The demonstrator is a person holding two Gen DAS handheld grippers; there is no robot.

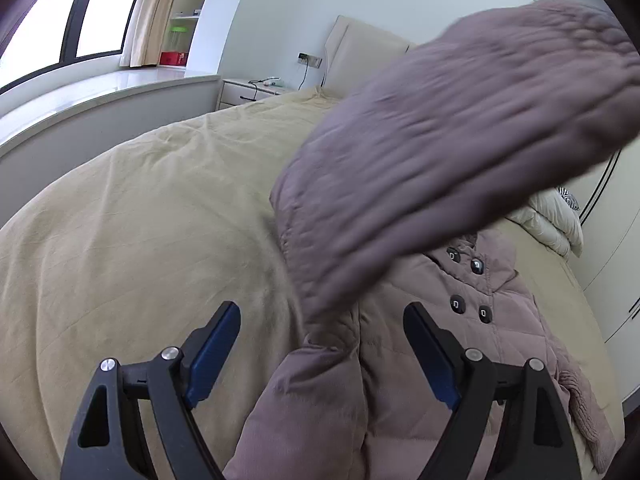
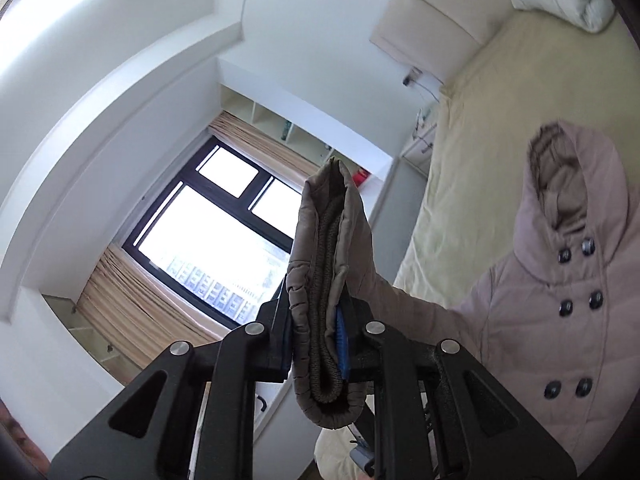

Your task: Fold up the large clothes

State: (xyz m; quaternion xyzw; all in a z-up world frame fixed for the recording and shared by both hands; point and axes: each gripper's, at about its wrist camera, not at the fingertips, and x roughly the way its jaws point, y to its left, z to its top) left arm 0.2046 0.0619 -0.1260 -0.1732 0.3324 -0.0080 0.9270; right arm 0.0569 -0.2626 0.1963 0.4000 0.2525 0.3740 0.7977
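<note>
A mauve hooded puffer coat [image 1: 460, 320] with dark double buttons lies front up on the beige bed [image 1: 140, 220]. One sleeve [image 1: 460, 128] is lifted across the air above it, blurred. My left gripper [image 1: 322, 320] is open and empty, low over the coat's lower part. My right gripper [image 2: 318, 312] is shut on the sleeve cuff [image 2: 324, 280], with its ribbed inner knit showing, held up high. The coat body and hood [image 2: 568, 280] show at the right of the right wrist view.
A white pillow or folded duvet [image 1: 556, 220] lies at the bed's far right by the wardrobe doors [image 1: 616, 240]. A padded headboard [image 1: 360, 56], a nightstand [image 1: 252, 90], a window ledge [image 1: 100, 96] and shelves [image 1: 180, 28] stand beyond the bed.
</note>
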